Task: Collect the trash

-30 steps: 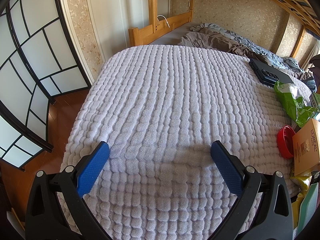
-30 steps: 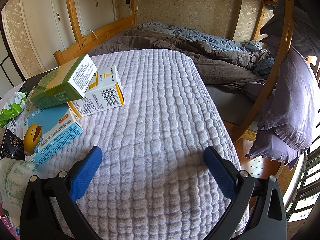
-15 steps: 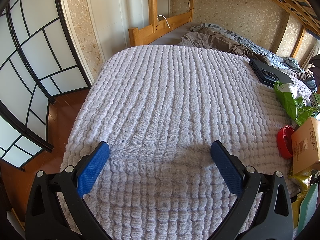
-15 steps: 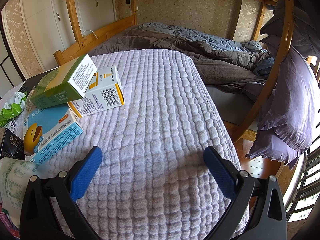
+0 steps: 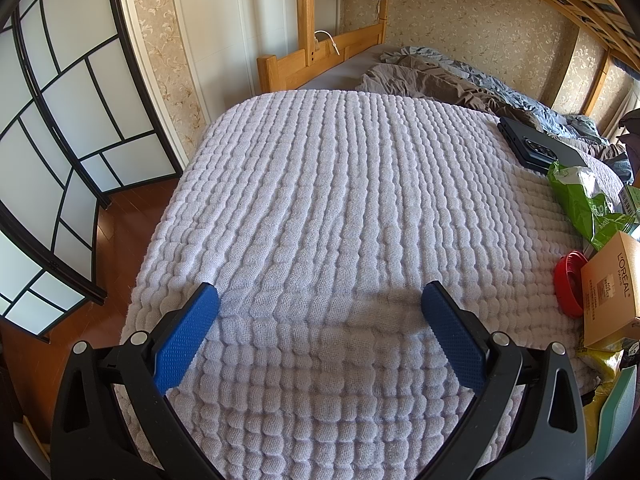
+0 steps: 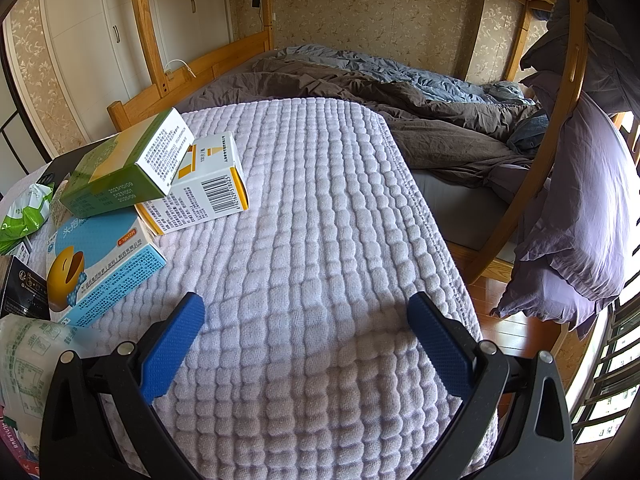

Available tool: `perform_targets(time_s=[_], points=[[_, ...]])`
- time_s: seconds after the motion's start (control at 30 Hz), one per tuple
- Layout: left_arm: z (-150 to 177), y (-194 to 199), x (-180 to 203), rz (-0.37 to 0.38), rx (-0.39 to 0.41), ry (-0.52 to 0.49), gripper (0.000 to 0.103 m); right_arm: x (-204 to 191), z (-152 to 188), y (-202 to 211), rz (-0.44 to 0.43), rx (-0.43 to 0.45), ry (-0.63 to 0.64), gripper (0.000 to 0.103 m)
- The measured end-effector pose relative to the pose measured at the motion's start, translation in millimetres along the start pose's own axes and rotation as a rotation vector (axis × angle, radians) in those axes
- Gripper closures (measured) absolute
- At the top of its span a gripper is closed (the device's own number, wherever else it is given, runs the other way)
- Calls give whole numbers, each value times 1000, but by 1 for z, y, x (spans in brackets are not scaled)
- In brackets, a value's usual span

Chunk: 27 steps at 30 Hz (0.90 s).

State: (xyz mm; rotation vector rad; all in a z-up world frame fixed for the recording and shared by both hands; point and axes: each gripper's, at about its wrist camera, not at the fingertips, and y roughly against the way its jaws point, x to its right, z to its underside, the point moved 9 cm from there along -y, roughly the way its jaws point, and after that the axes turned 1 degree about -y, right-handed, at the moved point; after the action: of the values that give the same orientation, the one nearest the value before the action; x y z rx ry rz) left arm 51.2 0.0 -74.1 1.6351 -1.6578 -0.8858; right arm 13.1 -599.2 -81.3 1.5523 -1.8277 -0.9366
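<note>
Lavender waffle-weave blanket (image 5: 340, 208) covers the raised surface that both grippers hover over, and the trash lies in a loose heap along the strip between them, at the right edge of the left wrist view and the left edge of the right wrist view. The left gripper (image 5: 320, 304) is spread wide with nothing between its blue pads (image 5: 186, 342), aimed at bare blanket; the right gripper (image 6: 304, 308) is likewise released and empty, its jaws wide over bare weave, so no grasp has begun. In the right wrist view a green and white carton (image 6: 128, 168) leans tilted across an orange and white barcoded carton (image 6: 200, 196), with a blue medicine box showing a yellow face (image 6: 96, 268) just below them, a black box (image 6: 20, 292) at the frame edge and a pale printed wrapper (image 6: 28, 352) touching the left finger's side of the frame. In the left wrist view the same heap shows a crumpled green snack bag (image 5: 580, 200), a red plastic lid (image 5: 570, 284) tucked against a tan L'Oreal carton (image 5: 610, 288), and a dark flat box (image 5: 536, 148) farther back toward the rumpled brown and grey bedding (image 6: 360, 88). Held open and level, the grippers look ready to swing inward, and the tilted green carton seems the easiest first pick since it sits proud of the pile with free faces either side. No bin or bag for the trash can be seen in either view
</note>
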Motion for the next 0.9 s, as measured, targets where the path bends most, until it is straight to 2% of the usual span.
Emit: perform_targets(time_s=[0.8, 0.9], points=[[0, 0, 0, 0, 0, 0, 1, -1, -1, 1, 0, 0, 0, 4], [1, 0, 1, 6, -25, -12, 1, -1, -1, 1, 0, -4, 4, 4]])
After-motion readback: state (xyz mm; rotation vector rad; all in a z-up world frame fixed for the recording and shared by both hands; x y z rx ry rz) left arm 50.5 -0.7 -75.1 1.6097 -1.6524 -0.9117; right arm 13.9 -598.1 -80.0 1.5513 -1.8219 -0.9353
